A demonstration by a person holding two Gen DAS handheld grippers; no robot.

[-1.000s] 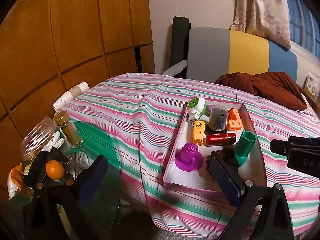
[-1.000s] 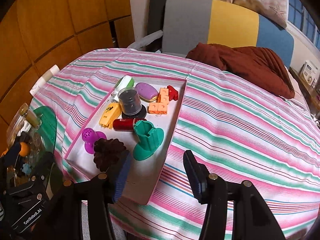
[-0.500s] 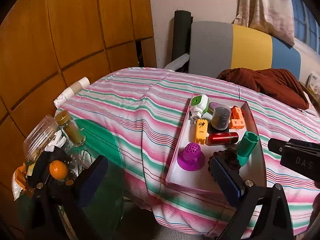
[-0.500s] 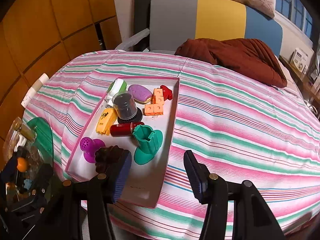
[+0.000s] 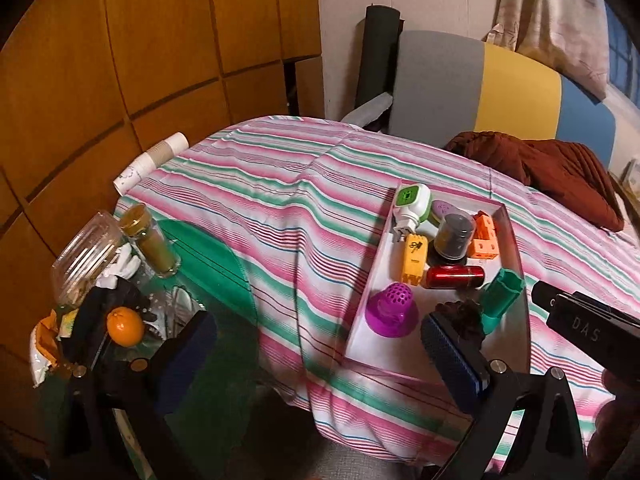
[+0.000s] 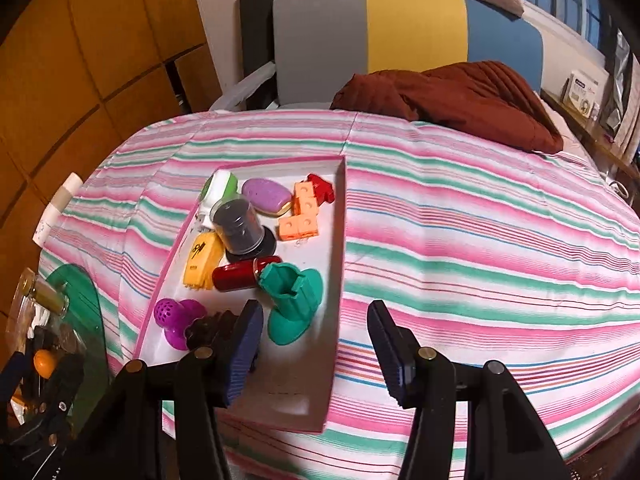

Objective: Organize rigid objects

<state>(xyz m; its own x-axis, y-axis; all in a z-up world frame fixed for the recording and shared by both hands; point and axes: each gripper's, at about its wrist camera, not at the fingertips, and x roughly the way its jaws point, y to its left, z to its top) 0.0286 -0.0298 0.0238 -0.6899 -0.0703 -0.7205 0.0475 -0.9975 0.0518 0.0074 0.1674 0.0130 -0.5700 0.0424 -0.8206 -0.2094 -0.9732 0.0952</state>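
Note:
A pink-rimmed white tray (image 6: 312,392) lies on the striped bedspread and holds several small objects: a green holder (image 6: 294,300), a red cylinder (image 6: 240,276), a yellow piece (image 6: 202,260), a purple strainer (image 6: 176,320), a dark pinecone-like lump (image 6: 208,328), orange blocks (image 6: 302,216) and a dark capped jar (image 6: 238,228). The tray also shows in the left wrist view (image 5: 380,352). My right gripper (image 6: 316,344) is open and empty above the tray's near end. My left gripper (image 5: 320,352) is open and empty, off the bed's near-left edge.
A green glass side table (image 5: 216,264) at the left carries jars, an orange (image 5: 125,326) and clutter. A brown blanket (image 6: 460,100) lies at the bed's far side by a colourful headboard. Wooden panels line the left wall. Paper cups (image 5: 152,160) lie by the bed's edge.
Both grippers have pulled back and risen from the bed, so the tray looks smaller and farther. Both stay open. The objects in the tray have not moved.

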